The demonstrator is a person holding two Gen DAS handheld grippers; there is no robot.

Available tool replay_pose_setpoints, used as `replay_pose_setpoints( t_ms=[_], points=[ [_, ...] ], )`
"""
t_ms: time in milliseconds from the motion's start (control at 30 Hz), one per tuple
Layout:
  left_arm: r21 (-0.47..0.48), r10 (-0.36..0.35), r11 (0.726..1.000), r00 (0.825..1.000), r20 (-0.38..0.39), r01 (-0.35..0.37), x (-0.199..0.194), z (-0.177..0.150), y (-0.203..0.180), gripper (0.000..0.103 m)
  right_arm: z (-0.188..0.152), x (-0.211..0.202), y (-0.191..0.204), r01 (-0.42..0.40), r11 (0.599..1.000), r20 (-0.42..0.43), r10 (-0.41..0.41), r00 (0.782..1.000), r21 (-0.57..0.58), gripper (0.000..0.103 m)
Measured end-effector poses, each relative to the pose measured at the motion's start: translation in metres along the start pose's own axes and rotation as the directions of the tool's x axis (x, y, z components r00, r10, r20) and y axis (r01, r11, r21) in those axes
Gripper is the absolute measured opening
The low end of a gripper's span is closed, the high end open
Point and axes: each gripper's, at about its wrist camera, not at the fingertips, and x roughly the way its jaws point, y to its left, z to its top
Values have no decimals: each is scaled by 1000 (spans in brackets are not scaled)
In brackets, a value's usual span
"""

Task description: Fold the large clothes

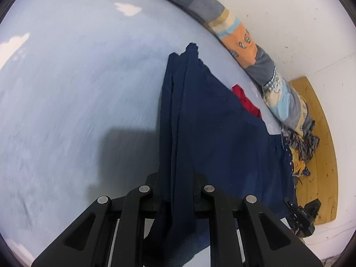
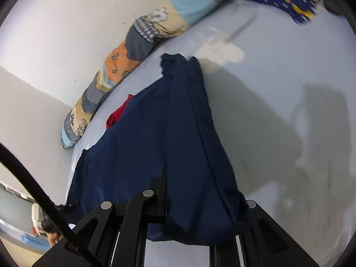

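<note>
A large navy blue garment [image 1: 213,133] hangs stretched between both grippers above a pale blue bed sheet [image 1: 77,89]. In the left wrist view my left gripper [image 1: 176,178] is shut on a bunched edge of the navy cloth, which drapes down between the black fingers [image 1: 153,178]. In the right wrist view my right gripper [image 2: 178,191] is shut on another edge of the same navy garment [image 2: 155,144], whose folds cover the right finger. A ribbed cuff or hem [image 2: 169,63] of the garment trails ahead on the sheet. A red cloth [image 1: 247,102] shows behind the navy fabric.
A long patchwork bolster [image 1: 251,51] lies along the white wall at the bed's far edge. Patterned clothes [image 1: 300,146] are heaped near a wooden floor patch [image 1: 320,155]. The other gripper [image 1: 302,218] shows at lower right. A black cable [image 2: 40,189] crosses the right wrist view.
</note>
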Motion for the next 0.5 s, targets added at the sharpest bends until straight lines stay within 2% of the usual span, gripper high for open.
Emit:
replay_pose_setpoints(
  t_ms=[167, 233, 267, 300, 333, 433, 467, 500],
  points=[
    [-24, 2, 1000, 1000, -22, -2, -6, -14, 11, 15, -21, -14, -11, 0, 999, -21, 1, 1000, 49, 14],
    [-39, 28, 999, 999, -33, -30, -5, -15, 15, 21, -24, -13, -15, 21, 998, -35, -19, 999, 60, 16],
    [-57, 69, 996, 997, -39, -71, -4, -14, 20, 33, -25, -11, -19, 50, 996, -48, -47, 998, 72, 20],
    [-91, 142, 985, 989, -37, -145, -5, -13, 29, 48, -24, -8, -25, 94, 991, -66, -88, 994, 96, 29],
    [-127, 192, 973, 981, -29, -195, -8, -10, 38, 52, -23, -7, -33, 121, 984, -82, -111, 990, 128, 42],
    [-241, 206, 951, 978, 18, -196, -26, -7, 60, 55, -18, -17, -49, 151, 966, -66, -140, 988, 209, 52],
    [-283, 242, 934, 968, 60, -216, -37, -6, 65, 56, -14, -31, -47, 220, 955, -12, -222, 975, 196, 53],
    [-299, 277, 924, 956, 93, -239, -45, -6, 66, 56, -11, -39, -42, 258, 950, 32, -268, 963, 173, 55]
  ],
)
